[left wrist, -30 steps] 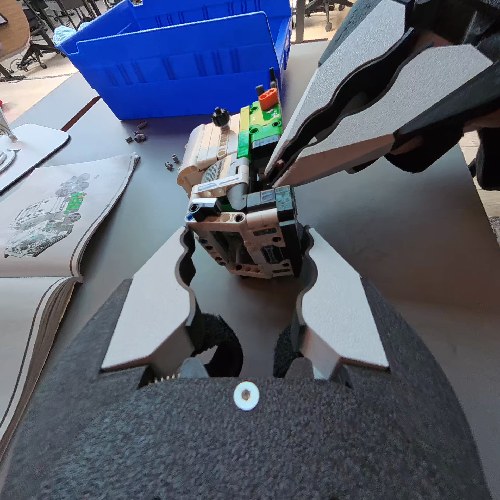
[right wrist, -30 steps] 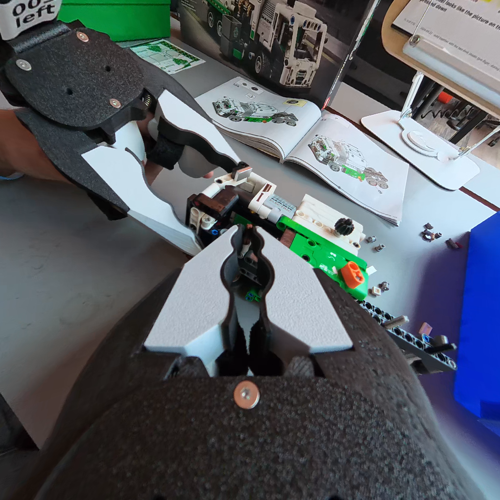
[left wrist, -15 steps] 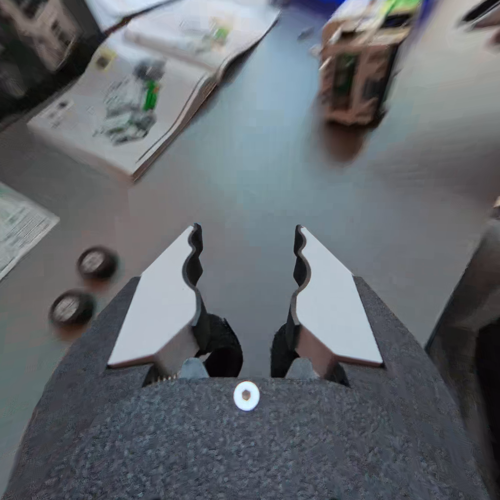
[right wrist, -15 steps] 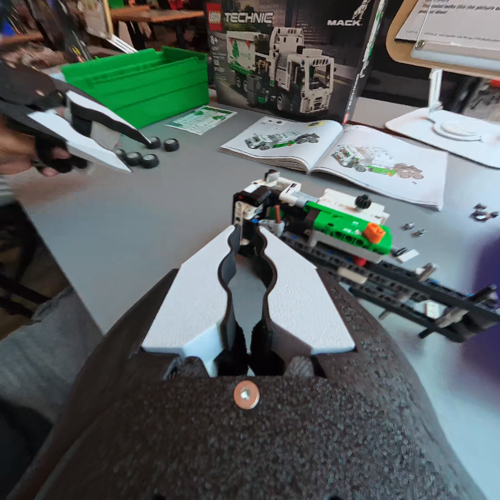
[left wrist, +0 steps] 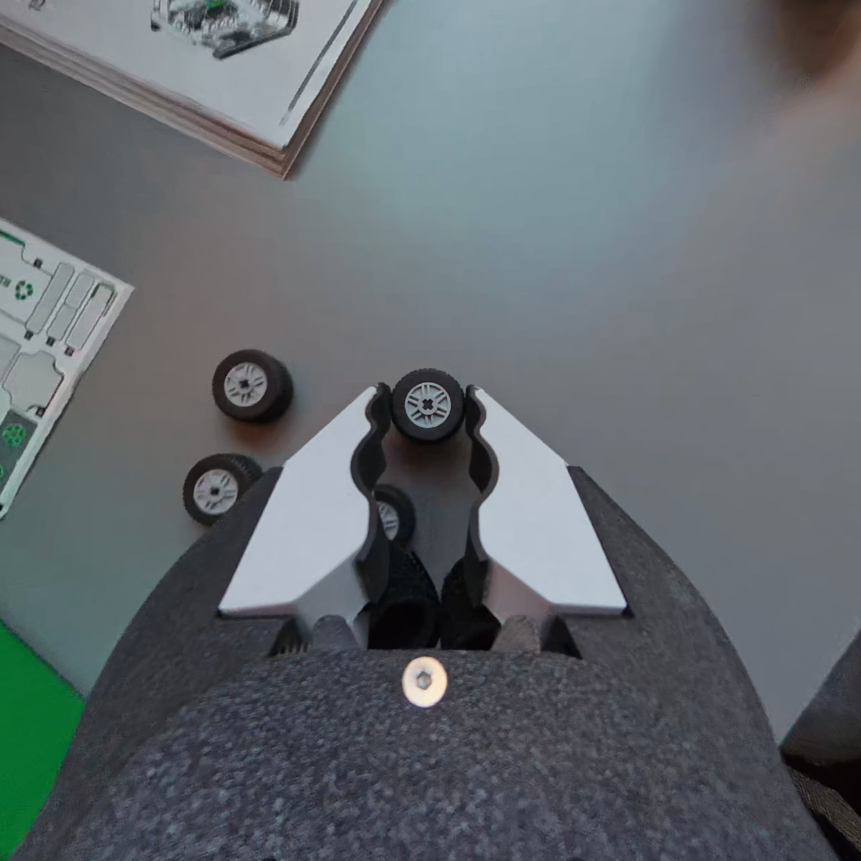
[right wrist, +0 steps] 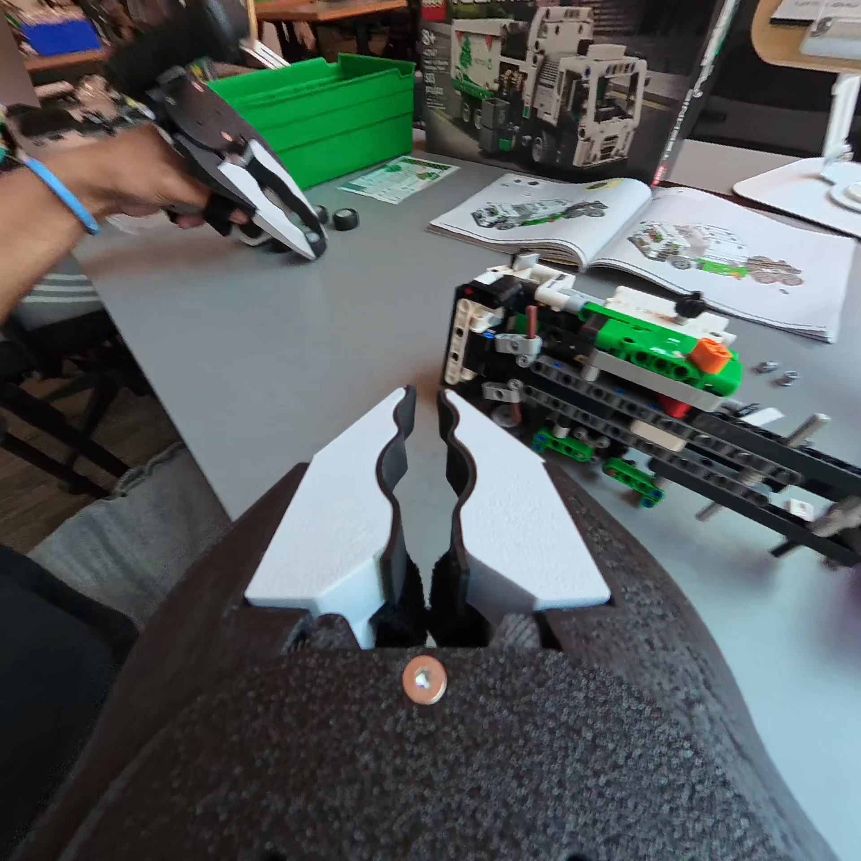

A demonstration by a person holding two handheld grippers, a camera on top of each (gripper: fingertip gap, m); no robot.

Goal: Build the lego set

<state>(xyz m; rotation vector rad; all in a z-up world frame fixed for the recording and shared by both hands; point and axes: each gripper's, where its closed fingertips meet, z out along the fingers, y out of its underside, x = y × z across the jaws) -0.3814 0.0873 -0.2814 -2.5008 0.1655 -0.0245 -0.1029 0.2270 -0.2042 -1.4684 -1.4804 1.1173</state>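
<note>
My left gripper is shut on a small black wheel with a grey hub, low over the grey table; I cannot tell whether the wheel is lifted. Three more wheels lie close by: one at the left, one lower left, one under the fingers. The left gripper also shows far left in the right wrist view, in a person's hand. My right gripper is nearly shut with a narrow gap and holds nothing. The partly built truck stands just right of it.
An open instruction booklet lies behind the truck; it also shows in the left wrist view. A sticker sheet and a green bin are at the left. The set's box stands at the back. Small loose parts lie right of the truck.
My left gripper left the truck, swung left to the wheels and closed on one. My right gripper let go of the truck and pulled back toward the table edge.
</note>
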